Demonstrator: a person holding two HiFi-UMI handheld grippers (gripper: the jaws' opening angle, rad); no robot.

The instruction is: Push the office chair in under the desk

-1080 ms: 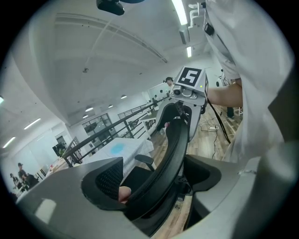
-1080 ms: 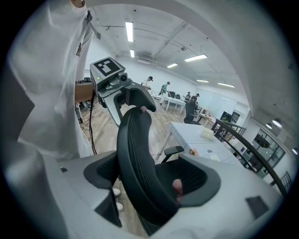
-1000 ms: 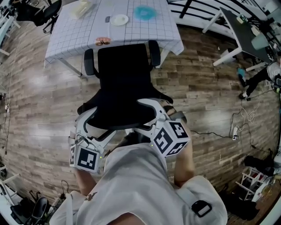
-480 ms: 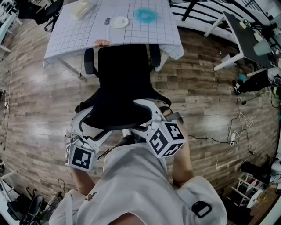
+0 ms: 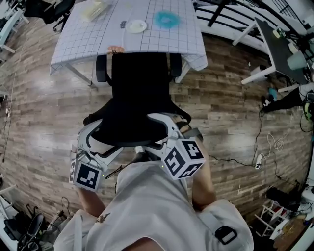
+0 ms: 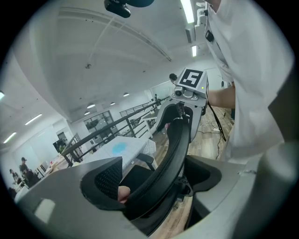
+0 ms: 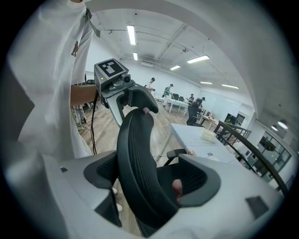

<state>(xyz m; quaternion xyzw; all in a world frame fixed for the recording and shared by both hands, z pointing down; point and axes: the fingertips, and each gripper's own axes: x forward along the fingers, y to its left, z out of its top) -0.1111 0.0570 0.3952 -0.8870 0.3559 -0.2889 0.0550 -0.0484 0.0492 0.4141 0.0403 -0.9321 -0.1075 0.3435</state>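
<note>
Left gripper [image 5: 98, 139] and right gripper [image 5: 160, 132] each clamp the black mesh office chair's [image 5: 140, 88] backrest; seat barely reaches the white gridded desk's [image 5: 162, 41] near edge.

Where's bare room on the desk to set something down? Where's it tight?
Free on the desk: the left front, between the yellow item and the near edge; also the right front corner, nearer than the blue item. Crowded: around the plate, and mid front edge where the chair meets it.
</note>
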